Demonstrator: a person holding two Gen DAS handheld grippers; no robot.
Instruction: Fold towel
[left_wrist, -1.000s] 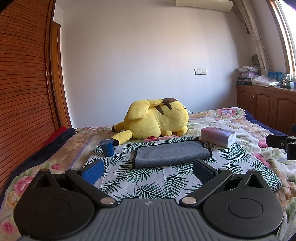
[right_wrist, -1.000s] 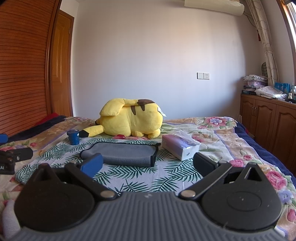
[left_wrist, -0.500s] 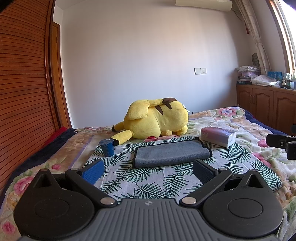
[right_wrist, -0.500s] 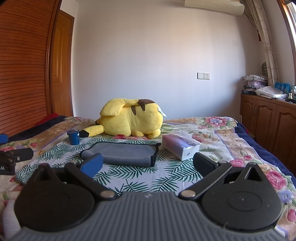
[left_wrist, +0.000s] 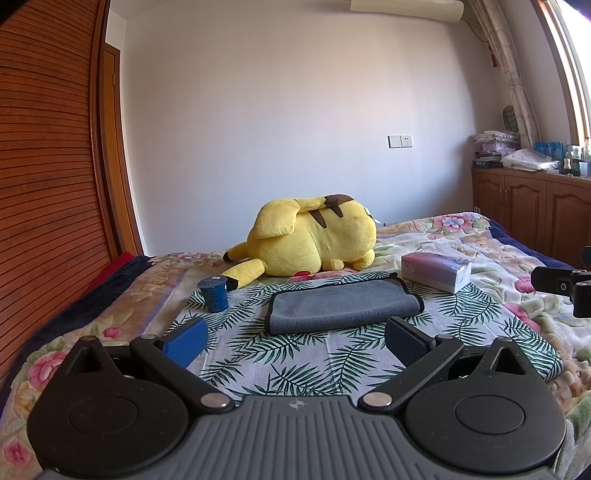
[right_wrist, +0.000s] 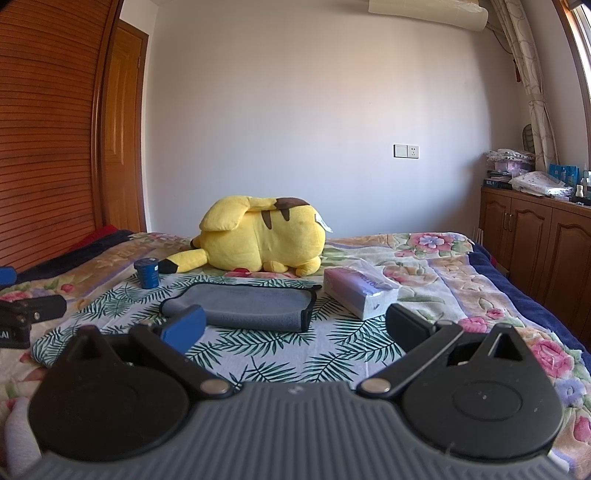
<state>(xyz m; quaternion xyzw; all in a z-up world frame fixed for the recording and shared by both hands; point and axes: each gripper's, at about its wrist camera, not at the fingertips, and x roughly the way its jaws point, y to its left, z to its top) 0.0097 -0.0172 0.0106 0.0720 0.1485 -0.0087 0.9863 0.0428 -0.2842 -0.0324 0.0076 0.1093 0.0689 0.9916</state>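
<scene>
A grey towel with black trim (left_wrist: 341, 304) lies folded flat on a palm-leaf cloth (left_wrist: 295, 365) on the bed; it also shows in the right wrist view (right_wrist: 251, 306). My left gripper (left_wrist: 295, 338) is open and empty, held short of the towel's near edge. My right gripper (right_wrist: 295, 326) is open and empty, also short of the towel. Part of the right gripper shows at the right edge of the left wrist view (left_wrist: 565, 286), and part of the left gripper at the left edge of the right wrist view (right_wrist: 26, 317).
A yellow plush toy (left_wrist: 310, 238) lies behind the towel. A small blue cup (left_wrist: 213, 294) stands to the towel's left and a tissue box (left_wrist: 436, 271) to its right. Wooden cabinets (left_wrist: 535, 218) line the right wall, a slatted wardrobe (left_wrist: 44, 166) the left.
</scene>
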